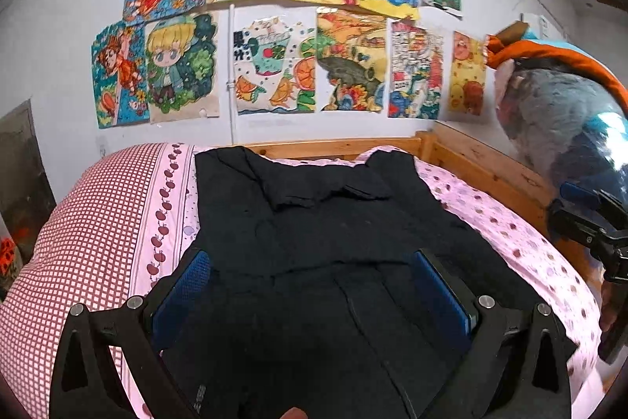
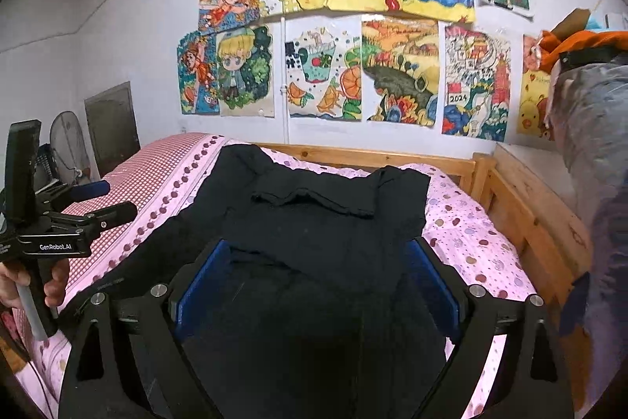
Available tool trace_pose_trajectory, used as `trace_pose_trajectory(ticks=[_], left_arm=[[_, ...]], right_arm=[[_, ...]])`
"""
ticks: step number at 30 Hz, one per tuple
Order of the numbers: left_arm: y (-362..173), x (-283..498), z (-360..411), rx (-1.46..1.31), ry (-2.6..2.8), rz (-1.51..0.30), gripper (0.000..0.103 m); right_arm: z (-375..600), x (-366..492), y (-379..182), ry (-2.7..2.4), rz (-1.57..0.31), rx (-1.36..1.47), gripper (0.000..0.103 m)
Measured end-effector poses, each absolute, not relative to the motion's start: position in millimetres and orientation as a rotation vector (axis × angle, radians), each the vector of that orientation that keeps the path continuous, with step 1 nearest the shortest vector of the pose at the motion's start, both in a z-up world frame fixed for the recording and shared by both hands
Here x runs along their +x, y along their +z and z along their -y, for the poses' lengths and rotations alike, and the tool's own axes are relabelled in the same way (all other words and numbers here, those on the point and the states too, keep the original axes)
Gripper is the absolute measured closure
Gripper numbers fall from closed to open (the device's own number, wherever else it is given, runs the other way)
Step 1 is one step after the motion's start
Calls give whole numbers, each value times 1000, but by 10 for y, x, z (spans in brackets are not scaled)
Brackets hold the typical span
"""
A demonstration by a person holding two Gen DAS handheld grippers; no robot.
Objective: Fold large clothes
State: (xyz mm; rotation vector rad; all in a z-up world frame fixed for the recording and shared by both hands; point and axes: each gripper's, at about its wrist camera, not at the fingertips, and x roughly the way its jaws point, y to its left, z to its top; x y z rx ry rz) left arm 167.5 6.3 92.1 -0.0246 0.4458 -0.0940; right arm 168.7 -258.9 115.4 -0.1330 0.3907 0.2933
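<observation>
A: Where can I pass?
B: Over the black garment (image 2: pixel 314 242) the air's free. The wooden bed rail (image 2: pixel 522 214) and grey bundle (image 2: pixel 592 112) block my right.

Left tool (image 1: pixel 314 285): black frame w/ triangular cut-outs, round silver screws at the pivots, blue ribbed pads (image 1: pixel 184 285) inside each finger. Right tool (image 2: pixel 316 275): same build, black arms, silver screws, blue pads (image 2: pixel 200 285). Seen from the right cam, the left tool's black body reads "GenRobot.AI" in white, w/ a grey handle; possibly a phone-like black slab on top.
</observation>
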Motion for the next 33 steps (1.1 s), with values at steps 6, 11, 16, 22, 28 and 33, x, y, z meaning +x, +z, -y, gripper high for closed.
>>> trace_pose_trajectory(ticks=[6,11,16,22,28,33], left_arm=[[866,1382,32,54,-133,-412,0],[745,1262,35,110,-145,-442,0],[574,1159,-58,139,-177,-486,0],[261,963,-87,178,-258,-564,0],[2,767,-98,228,-296,-621,0],[-161,602,-98,266,-312,-650,0]], right_arm=[[2417,1397,1078,354,-369,-250,11],[2348,1285,962,406,-410,-286,11],[2447,1207,797,453,-473,-333,11],[2508,1051,527,507,-551,-421,11],[2487,849,233,561,-648,-499,11],[2514,719,38,581,-726,-531,11]])
